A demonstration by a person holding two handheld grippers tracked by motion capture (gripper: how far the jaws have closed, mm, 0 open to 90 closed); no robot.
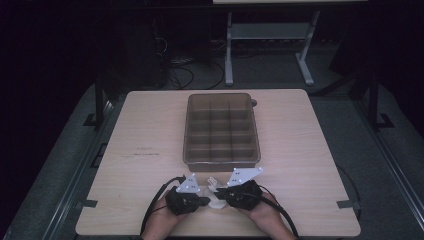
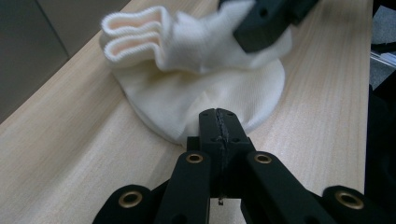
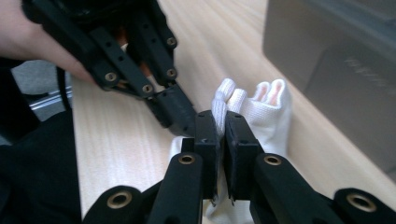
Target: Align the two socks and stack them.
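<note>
Sock (image 1: 216,194): white, on the near table edge, between both grippers.
Left gripper (image 2: 219,122): pinched on its hem.
Right gripper (image 3: 221,127): clamping a fold.
Organizer tray (image 1: 221,159): just beyond, empty; folding underway, stowing left.

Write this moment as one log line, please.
left gripper: shut on sock | right gripper: shut on sock | box: beyond

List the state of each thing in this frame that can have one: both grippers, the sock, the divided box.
Left gripper: jaws shut on the near edge of the sock.
Right gripper: jaws shut on a fold of the sock.
White sock: bunched and partly folded, cuff end raised, lower part flat on the table.
Divided box: lidless, compartments look empty, standing beyond the grippers.
</note>
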